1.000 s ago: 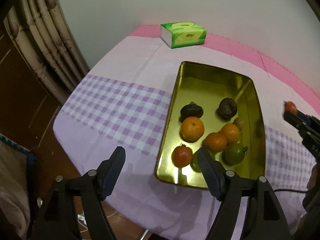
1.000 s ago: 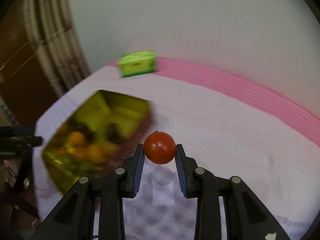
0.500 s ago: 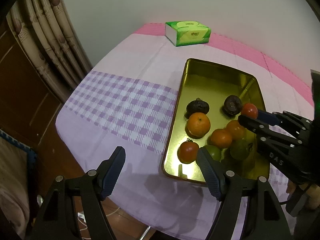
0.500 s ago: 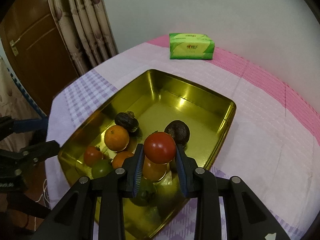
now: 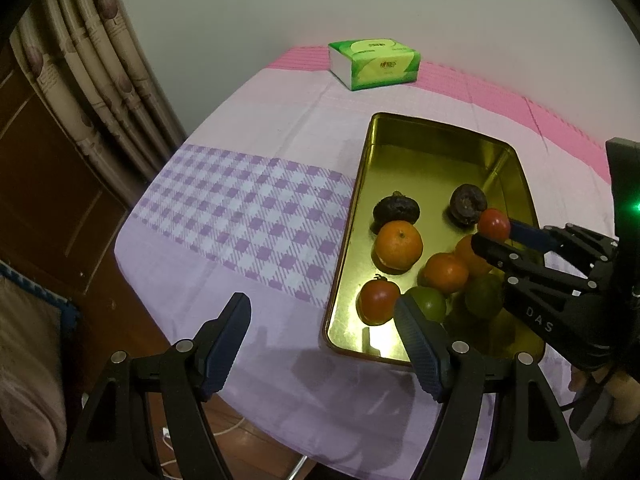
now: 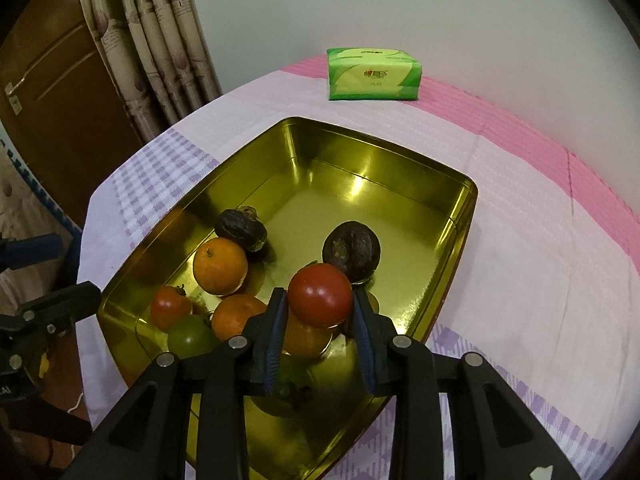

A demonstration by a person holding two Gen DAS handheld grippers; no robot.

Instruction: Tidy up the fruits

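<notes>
A gold metal tray (image 5: pixel 516 168) (image 6: pixel 460 216) sits on the table and holds several fruits: oranges (image 5: pixel 399 245) (image 6: pixel 220 266), a red tomato (image 5: pixel 378 301) (image 6: pixel 171 307), green fruits (image 5: pixel 430 302) (image 6: pixel 191 336) and two dark wrinkled fruits (image 5: pixel 396 211) (image 6: pixel 351 251). My right gripper (image 6: pixel 320 322) is shut on a red tomato (image 6: pixel 320 300) (image 5: pixel 494 224) and holds it above the fruits in the tray's near part. My left gripper (image 5: pixel 322 340) is open and empty, over the table's front edge, beside the tray's near corner.
A green tissue pack (image 5: pixel 374 63) (image 6: pixel 373 75) lies at the back of the table. Curtains (image 5: pixel 104 80) and a wooden door (image 6: pixel 60 92) stand to the left. The table's front and left edges drop off close by.
My right gripper has carried the red tomato from the table's right side to above the tray and lowered slightly over the fruits. My left gripper has shifted a little left.
</notes>
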